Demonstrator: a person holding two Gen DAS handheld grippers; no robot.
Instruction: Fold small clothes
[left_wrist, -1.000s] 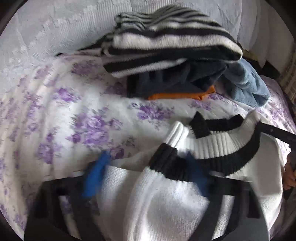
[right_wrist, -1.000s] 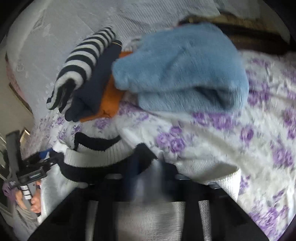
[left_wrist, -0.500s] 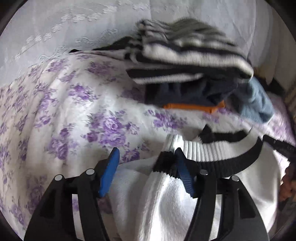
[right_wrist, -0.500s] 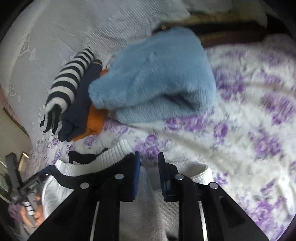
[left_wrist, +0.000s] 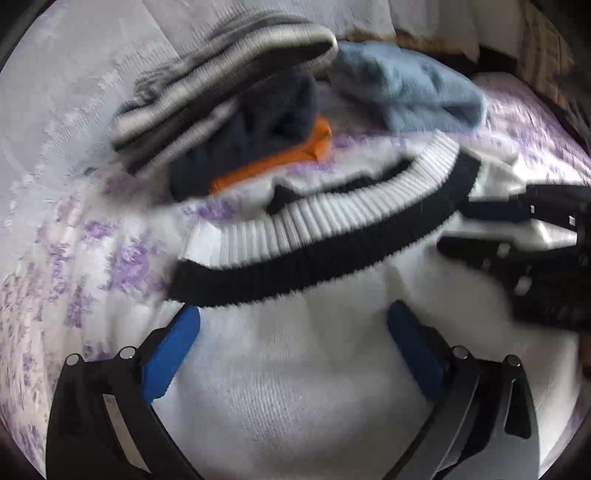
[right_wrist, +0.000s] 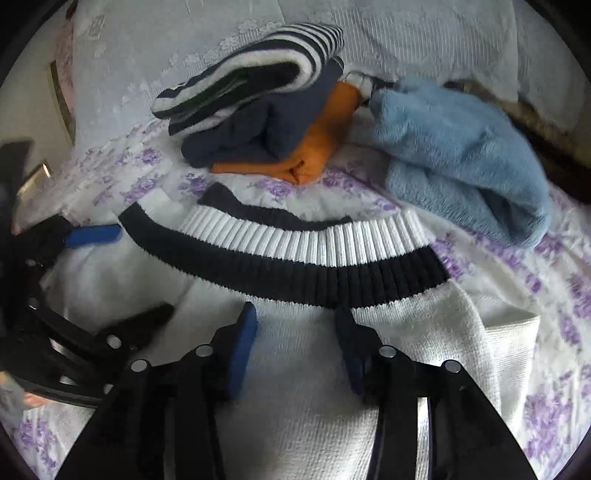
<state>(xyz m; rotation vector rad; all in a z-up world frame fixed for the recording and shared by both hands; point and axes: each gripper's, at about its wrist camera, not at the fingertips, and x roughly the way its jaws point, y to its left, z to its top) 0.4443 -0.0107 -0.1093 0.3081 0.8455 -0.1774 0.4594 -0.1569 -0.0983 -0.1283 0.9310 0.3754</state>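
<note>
Over the white knit sweater (right_wrist: 306, 417) with its black-and-white ribbed hem lying crosswise, your left gripper (left_wrist: 295, 354) and right gripper (right_wrist: 295, 343) tilt downward, jaws opening, gripping nothing.

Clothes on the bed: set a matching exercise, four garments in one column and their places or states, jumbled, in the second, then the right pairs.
Column one:
1. striped garment
2. orange garment
3. fluffy blue garment
4. white sweater

Column two:
A. lies nearest, under both grippers, with a black-and-white ribbed band
B. lies beside the pile, to its right in the right wrist view
C. top of the folded pile
D. bottom of the folded pile, under the navy one

Right pairs: 1-C, 2-D, 3-B, 4-A
</note>
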